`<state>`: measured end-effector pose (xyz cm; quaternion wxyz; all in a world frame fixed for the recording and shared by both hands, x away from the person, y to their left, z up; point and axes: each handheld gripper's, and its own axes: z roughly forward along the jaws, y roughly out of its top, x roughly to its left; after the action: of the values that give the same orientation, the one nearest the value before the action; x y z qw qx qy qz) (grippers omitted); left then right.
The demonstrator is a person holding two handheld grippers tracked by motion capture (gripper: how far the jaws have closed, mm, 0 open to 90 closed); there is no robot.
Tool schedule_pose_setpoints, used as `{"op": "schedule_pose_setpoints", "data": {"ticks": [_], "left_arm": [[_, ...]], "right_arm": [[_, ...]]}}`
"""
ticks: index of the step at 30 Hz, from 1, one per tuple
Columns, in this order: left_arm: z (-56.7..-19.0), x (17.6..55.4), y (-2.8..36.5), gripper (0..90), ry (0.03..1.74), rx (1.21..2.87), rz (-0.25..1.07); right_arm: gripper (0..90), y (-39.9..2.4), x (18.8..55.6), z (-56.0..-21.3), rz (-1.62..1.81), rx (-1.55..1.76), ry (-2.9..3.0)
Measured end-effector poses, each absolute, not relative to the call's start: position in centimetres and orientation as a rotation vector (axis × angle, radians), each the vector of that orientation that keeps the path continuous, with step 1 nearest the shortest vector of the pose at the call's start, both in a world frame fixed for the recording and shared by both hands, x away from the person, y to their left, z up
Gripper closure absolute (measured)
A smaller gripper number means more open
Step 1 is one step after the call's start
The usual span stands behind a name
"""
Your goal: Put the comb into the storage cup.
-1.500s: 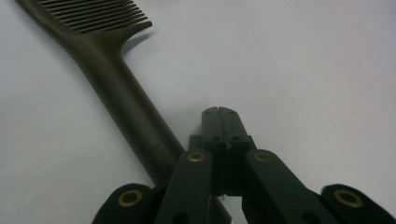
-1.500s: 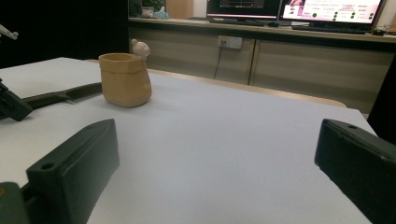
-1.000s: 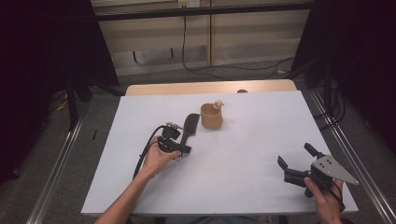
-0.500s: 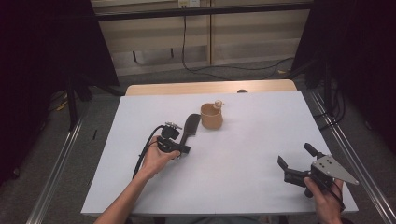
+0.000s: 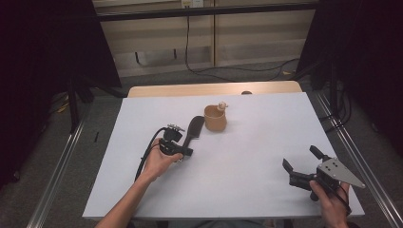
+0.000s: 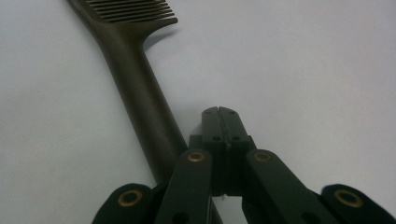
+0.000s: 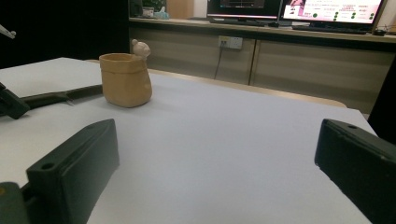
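Resting closed left tool beside dark comb on white desk, right tool gaping wide.

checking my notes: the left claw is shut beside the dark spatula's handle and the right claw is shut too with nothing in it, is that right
Not quite. The right claw is open, not shut: the right gripper view shows its jaws far apart with bare table between them. The rest holds: the left claw is shut beside the handle of the dark spatula.
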<state>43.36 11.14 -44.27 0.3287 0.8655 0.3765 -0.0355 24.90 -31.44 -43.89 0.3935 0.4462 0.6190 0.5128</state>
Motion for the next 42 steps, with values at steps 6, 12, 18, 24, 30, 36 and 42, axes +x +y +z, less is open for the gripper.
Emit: {"op": "schedule_pose_setpoints", "data": {"ticks": [6, 12, 18, 24, 30, 36, 42], "left_arm": [[-44.0, 43.2, 11.2, 90.0, 0.975, 2.250, -0.084], [-42.8, 43.0, 11.7, 86.8, 0.967, 2.182, -0.065], [-42.3, 43.1, 12.1, 75.5, 0.982, 2.152, -0.039], [-41.9, 43.2, 12.5, 51.4, 1.060, 2.118, 0.025], [-41.9, 43.6, 12.7, 25.9, 1.113, 2.122, 0.106], [-41.6, 43.8, 12.4, 11.9, 1.139, 2.134, 0.144], [-41.4, 44.4, 11.6, 8.6, 1.186, 2.177, 0.155]], "right_arm": [[0.0, -31.4, 24.9, -43.9, 1.303, 1.131, 1.571], [0.0, -31.4, 24.9, -43.9, 1.301, 1.131, 1.569], [0.0, -31.4, 24.9, -43.9, 1.302, 1.130, 1.570], [0.0, -31.4, 24.9, -43.9, 1.302, 1.127, 1.571], [0.0, -31.4, 24.9, -43.9, 1.301, 1.125, 1.572], [0.0, -31.4, 24.9, -43.9, 1.301, 1.126, 1.573], [0.0, -31.4, 25.0, -43.9, 1.303, 1.130, 1.572]]}}
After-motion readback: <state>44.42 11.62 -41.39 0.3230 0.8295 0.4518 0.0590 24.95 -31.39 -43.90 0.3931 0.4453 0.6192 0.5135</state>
